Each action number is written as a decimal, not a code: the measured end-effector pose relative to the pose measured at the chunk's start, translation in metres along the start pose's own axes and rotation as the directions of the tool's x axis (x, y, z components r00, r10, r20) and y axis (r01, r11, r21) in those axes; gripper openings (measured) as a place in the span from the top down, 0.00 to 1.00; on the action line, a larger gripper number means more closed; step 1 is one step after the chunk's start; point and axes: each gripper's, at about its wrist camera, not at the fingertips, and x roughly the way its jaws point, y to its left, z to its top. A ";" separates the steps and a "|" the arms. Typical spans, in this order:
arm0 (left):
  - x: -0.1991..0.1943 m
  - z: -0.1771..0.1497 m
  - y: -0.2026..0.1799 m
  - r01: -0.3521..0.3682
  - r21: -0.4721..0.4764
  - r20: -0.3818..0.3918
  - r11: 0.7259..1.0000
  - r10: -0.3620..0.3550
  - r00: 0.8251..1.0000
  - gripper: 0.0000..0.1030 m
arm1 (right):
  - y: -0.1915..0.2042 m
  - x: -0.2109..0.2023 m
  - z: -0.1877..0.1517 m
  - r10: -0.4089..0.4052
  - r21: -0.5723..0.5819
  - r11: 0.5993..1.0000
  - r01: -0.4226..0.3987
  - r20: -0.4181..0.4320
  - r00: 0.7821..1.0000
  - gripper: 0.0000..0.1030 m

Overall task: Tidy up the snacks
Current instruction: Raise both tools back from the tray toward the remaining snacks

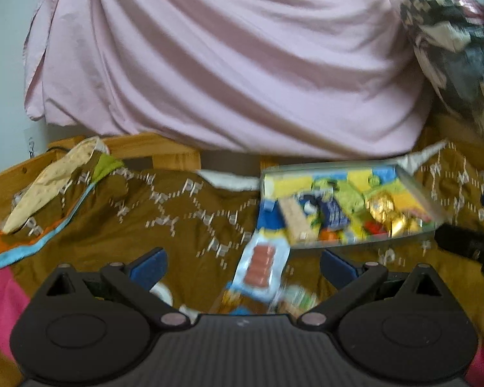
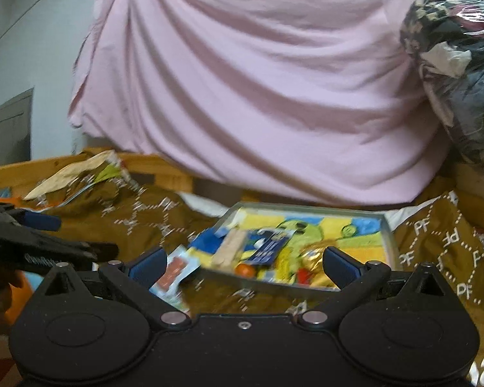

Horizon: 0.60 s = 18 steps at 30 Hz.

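Low wrist views, shared tray (image 1: 416,190) ahead

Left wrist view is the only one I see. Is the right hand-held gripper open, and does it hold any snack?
Observer: The right hand-held gripper is open and holds nothing. Its jaws stand wide apart in front of the tray.
Operator: The pattern of the cloth is blurred for me. Can you read it?
Observer: Yes. To the right of the tray, the brown cloth carries the white letters "PF".
Operator: Is there something on the wall at far left?
Observer: A grey door stands there, and your view does not show it.
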 end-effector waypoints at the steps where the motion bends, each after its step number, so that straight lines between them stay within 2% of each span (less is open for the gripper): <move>1: -0.002 -0.005 0.001 -0.008 0.011 -0.014 1.000 0.008 1.000 0.00 | 0.004 -0.003 -0.002 0.007 0.003 1.000 -0.007 -0.010 1.000 0.01; 10: 0.002 -0.045 0.019 -0.002 0.043 -0.124 0.999 0.007 0.992 0.00 | 0.024 -0.008 -0.026 0.059 0.039 0.998 -0.054 -0.135 0.989 0.01; 18: 0.015 -0.063 0.023 0.008 0.040 -0.198 0.999 0.000 0.980 0.00 | 0.014 0.017 -0.051 0.104 0.189 0.981 -0.047 -0.302 0.947 0.01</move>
